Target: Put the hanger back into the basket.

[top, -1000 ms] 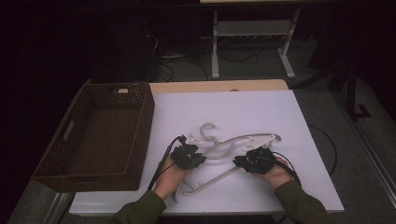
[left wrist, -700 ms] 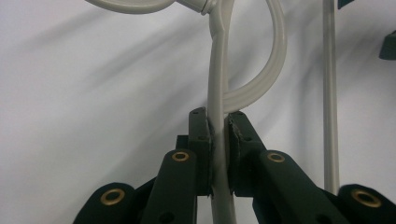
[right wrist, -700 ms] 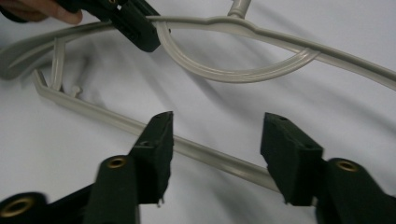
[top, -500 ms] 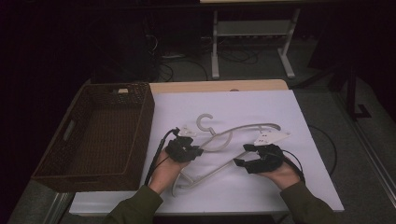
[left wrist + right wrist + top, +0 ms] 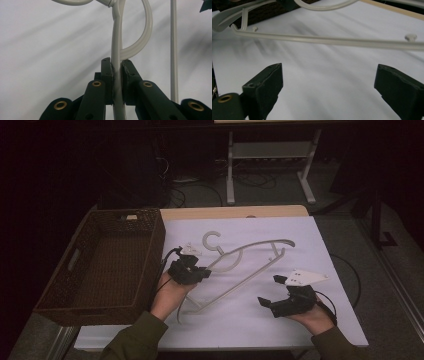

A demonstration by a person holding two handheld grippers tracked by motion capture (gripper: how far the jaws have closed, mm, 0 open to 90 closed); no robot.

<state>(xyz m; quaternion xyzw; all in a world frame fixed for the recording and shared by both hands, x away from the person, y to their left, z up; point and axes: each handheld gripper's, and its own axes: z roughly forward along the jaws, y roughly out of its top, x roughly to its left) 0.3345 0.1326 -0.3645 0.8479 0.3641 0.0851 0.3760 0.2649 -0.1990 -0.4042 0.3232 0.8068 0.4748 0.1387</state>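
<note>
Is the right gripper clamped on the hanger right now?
No: in the right gripper view the right gripper has its jaws spread wide over bare table, with the hanger lying beyond them, untouched.

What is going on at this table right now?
A person works a white hanger on a white-covered table. The left tool is clamped on one arm of the hanger. The right tool is open, off the hanger, near the table's front. A wicker basket sits at the left.

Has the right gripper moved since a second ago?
Yes. The right gripper has let go of the hanger and pulled back toward the table's near edge, away from the basket, now open.
</note>
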